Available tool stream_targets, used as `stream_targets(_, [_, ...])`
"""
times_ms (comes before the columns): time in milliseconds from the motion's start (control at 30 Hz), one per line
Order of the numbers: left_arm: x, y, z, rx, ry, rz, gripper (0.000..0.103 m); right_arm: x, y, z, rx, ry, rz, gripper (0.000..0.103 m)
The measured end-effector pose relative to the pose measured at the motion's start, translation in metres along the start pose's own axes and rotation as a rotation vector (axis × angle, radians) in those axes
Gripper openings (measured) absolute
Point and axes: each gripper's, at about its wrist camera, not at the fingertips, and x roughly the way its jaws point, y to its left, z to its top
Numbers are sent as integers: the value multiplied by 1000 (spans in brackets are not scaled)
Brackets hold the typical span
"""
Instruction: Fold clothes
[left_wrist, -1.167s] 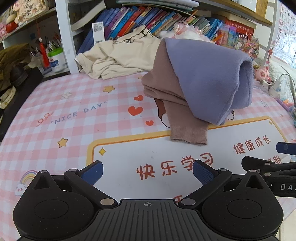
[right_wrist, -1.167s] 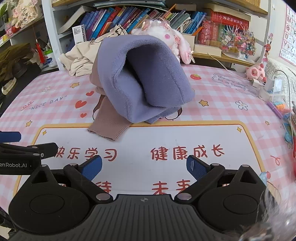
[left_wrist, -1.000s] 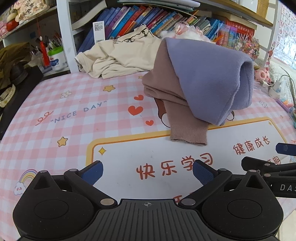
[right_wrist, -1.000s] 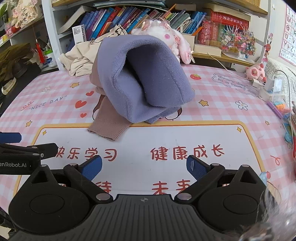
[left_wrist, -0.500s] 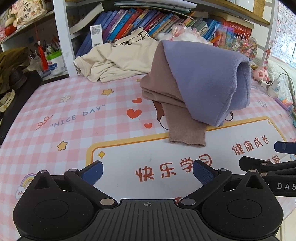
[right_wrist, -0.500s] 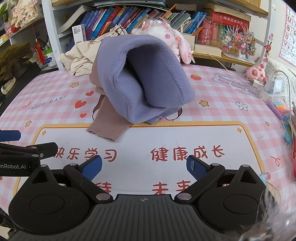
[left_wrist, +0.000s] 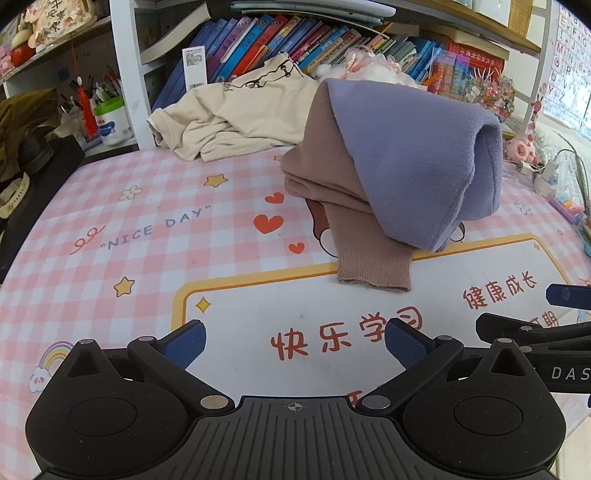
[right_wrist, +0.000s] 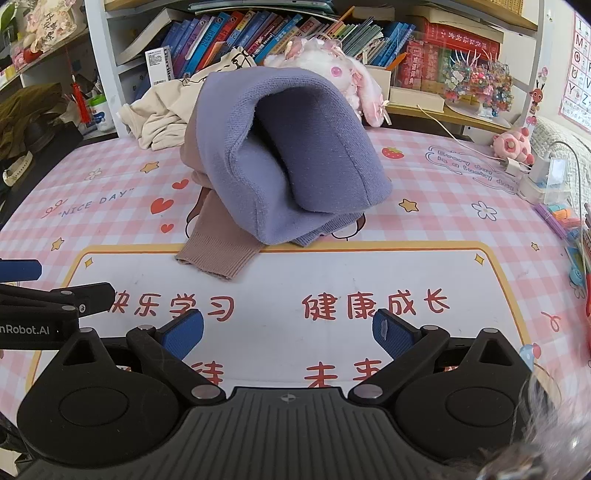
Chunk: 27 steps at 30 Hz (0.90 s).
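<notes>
Both grippers hover low over the near edge of the table (left_wrist: 110, 229), side by side, each with jaws spread wide and nothing between them. The left gripper (left_wrist: 293, 341) and right gripper (right_wrist: 288, 330) both point toward the far edge, where the clothes lie. The task's thing here is a heap of two garments near the table's middle: a purple top (left_wrist: 417, 162) bulging up and draped over a mauve knit (left_wrist: 332, 199), whose ribbed cuff (left_wrist: 373, 271) trails toward the near edge onto the white panel of the mat (left_wrist: 258, 306). The heap lies straight ahead of the jaws and well apart from both; the sleeve's long axis runs roughly near-to-far, slanting slightly. Judged from the views, the cuff sits closer to the left gripper's line, the purple bulk closer to the right's. A cream shirt (left_wrist: 229, 118) lies crumpled at the far edge against the shelf (left_wrist: 125, 74), untouched. The right view shows what the left cannot: the purple top's open hollow (right_wrist: 314, 147) faces that side, with a ribbed hem (right_wrist: 325, 227) beneath it touching the mat. The left view shows only its smooth outer back, but gives the mauve folds stacked under it more plainly. No fold looks begun; my guess is a reach forward comes next.
</notes>
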Motion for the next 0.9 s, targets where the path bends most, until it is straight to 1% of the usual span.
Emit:
stream_targets(500, [-3,1,-1,-10,-15,-14,103,-2,0,-1,-5,-6,-1,99])
stream_targets(900, [-5,-2,-1,0,-16,2,103,-2,0,-1,-9,-8,5,99])
